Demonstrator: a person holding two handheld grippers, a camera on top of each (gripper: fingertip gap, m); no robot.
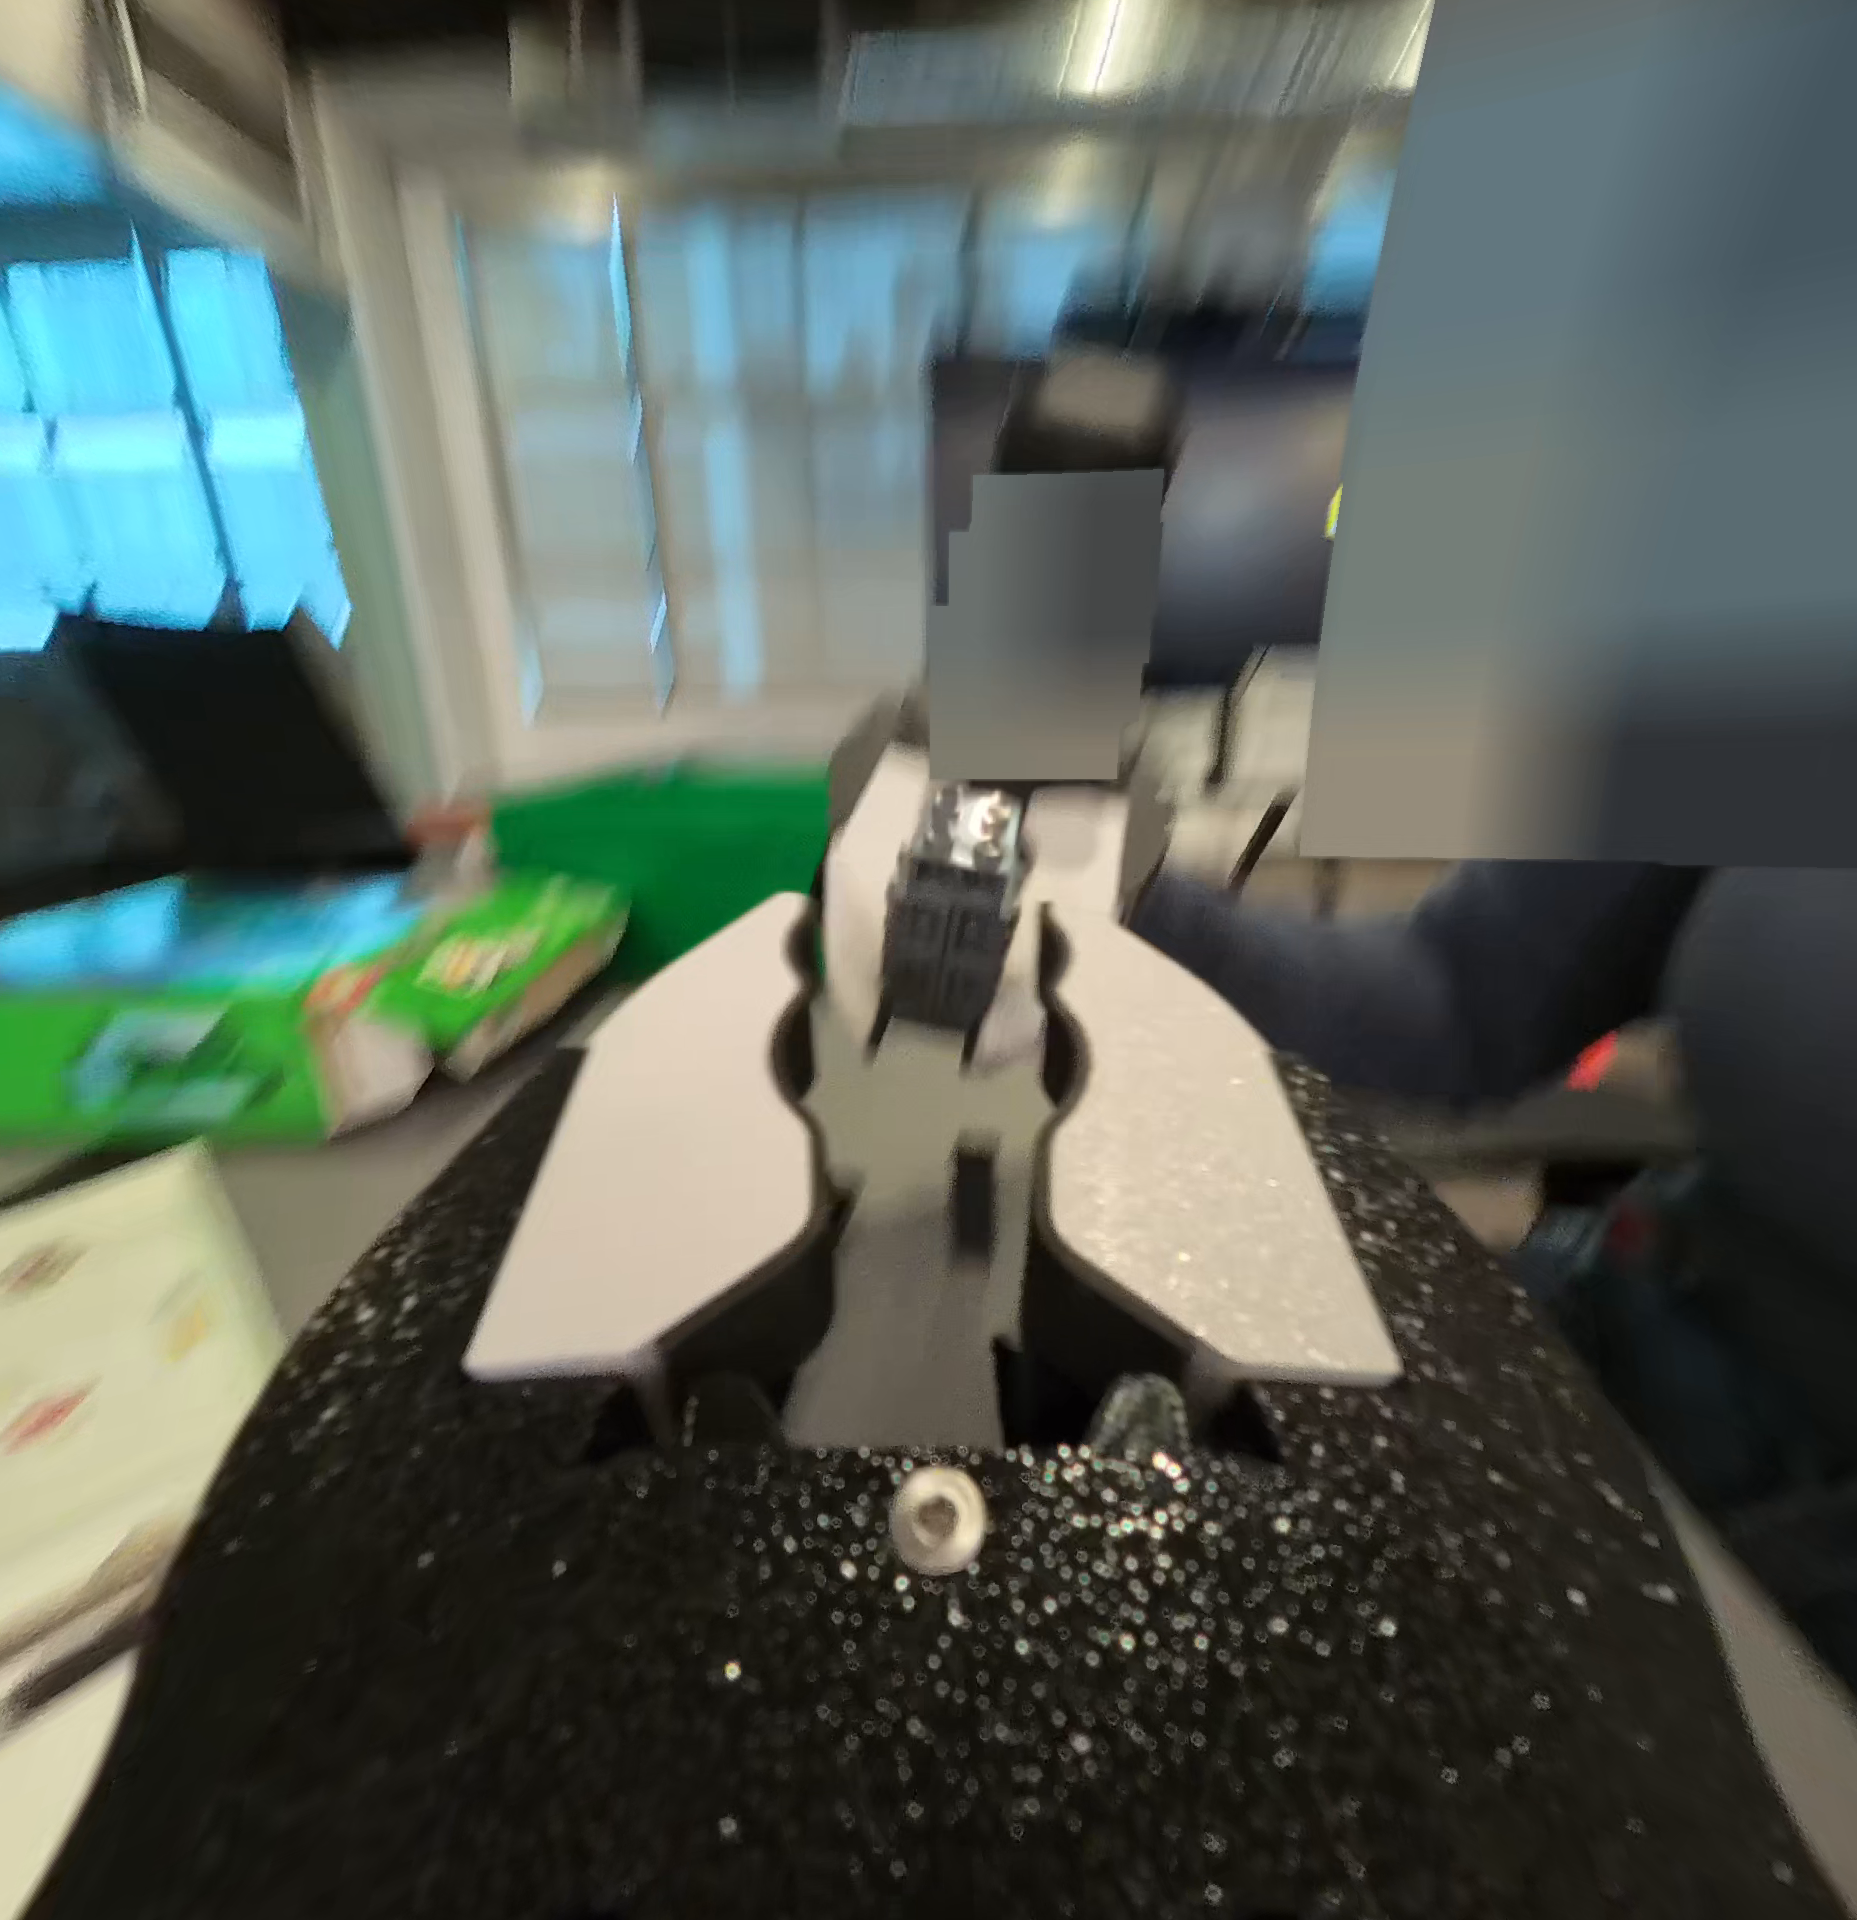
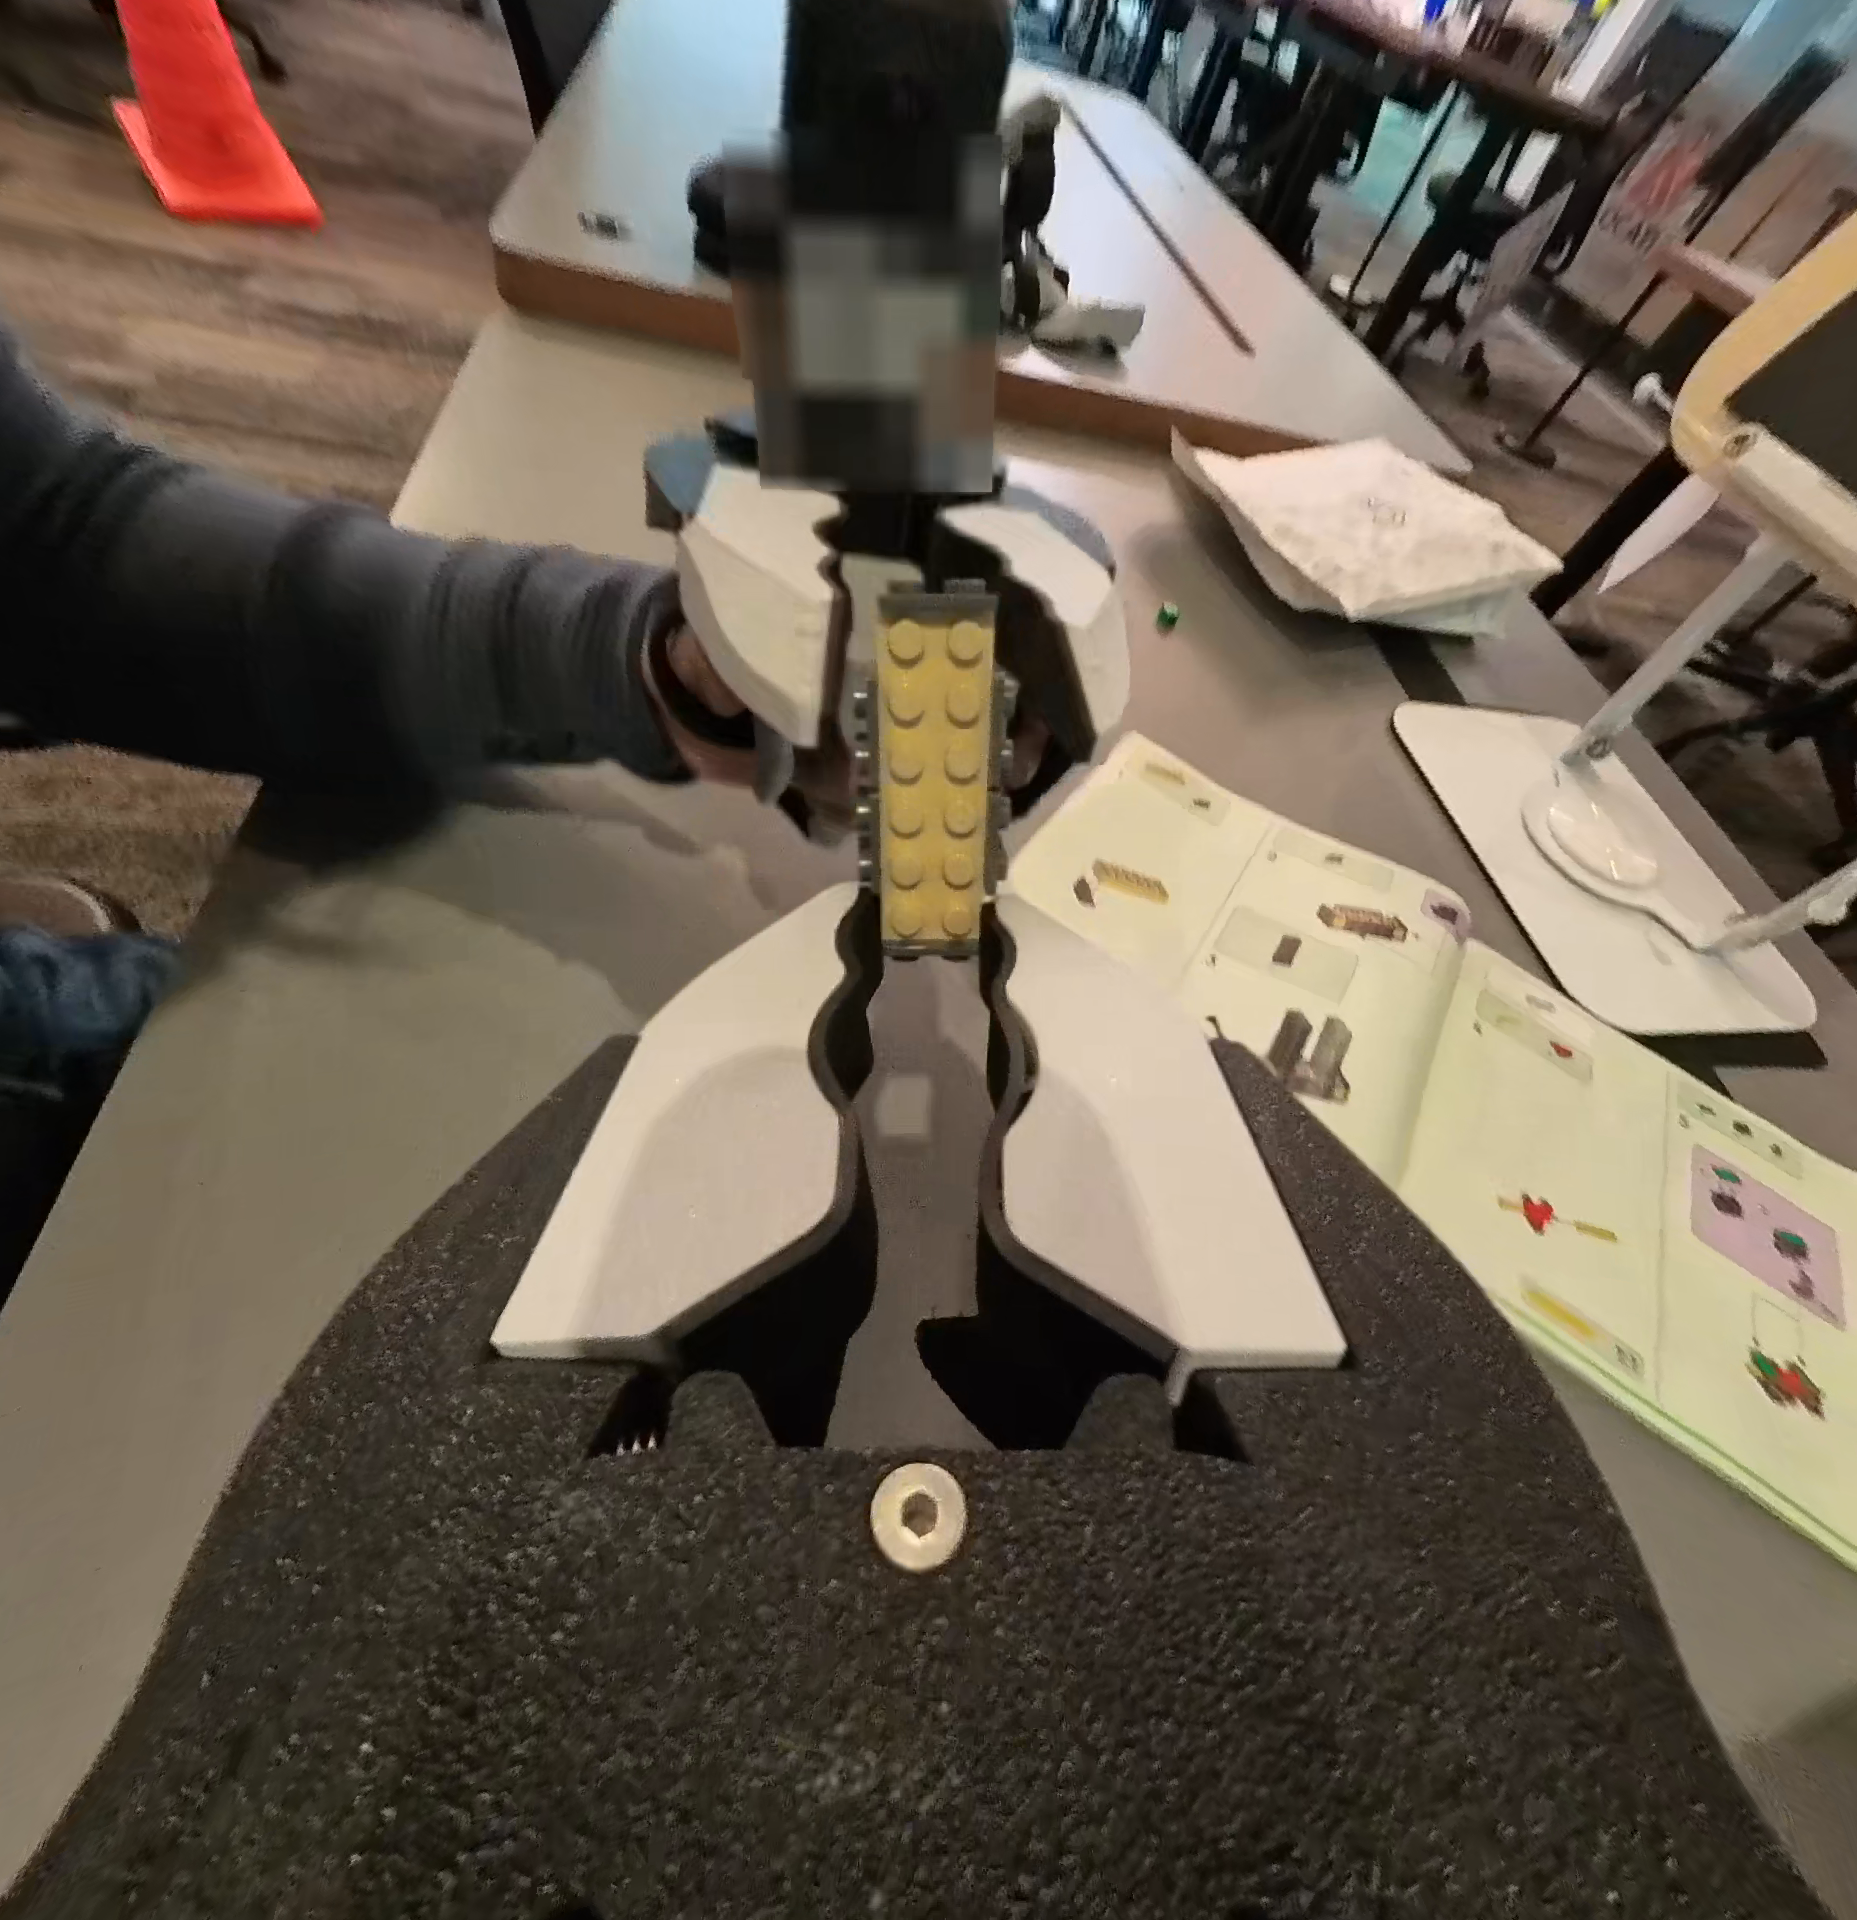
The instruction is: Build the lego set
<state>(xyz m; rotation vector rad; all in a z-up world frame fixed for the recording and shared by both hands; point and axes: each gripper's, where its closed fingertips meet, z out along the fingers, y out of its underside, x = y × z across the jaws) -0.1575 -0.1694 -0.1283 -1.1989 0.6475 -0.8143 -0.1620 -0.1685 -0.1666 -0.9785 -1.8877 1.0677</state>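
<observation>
My right gripper [image 2: 929,935] pinches the yellow-topped lego stack [image 2: 932,784] mid-frame; left gripper [image 2: 919,613] clamps its far end. Mid-assembly, I reckon; next piece needs checking w/ the instruction booklet [image 2: 1423,1060], lower right.

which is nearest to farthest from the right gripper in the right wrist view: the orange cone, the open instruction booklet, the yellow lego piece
From the right gripper:
1. yellow lego piece, held between its fingers, straight ahead.
2. open instruction booklet, flat on the table to the right.
3. orange cone, on the floor beyond the table, far upper left.
</observation>
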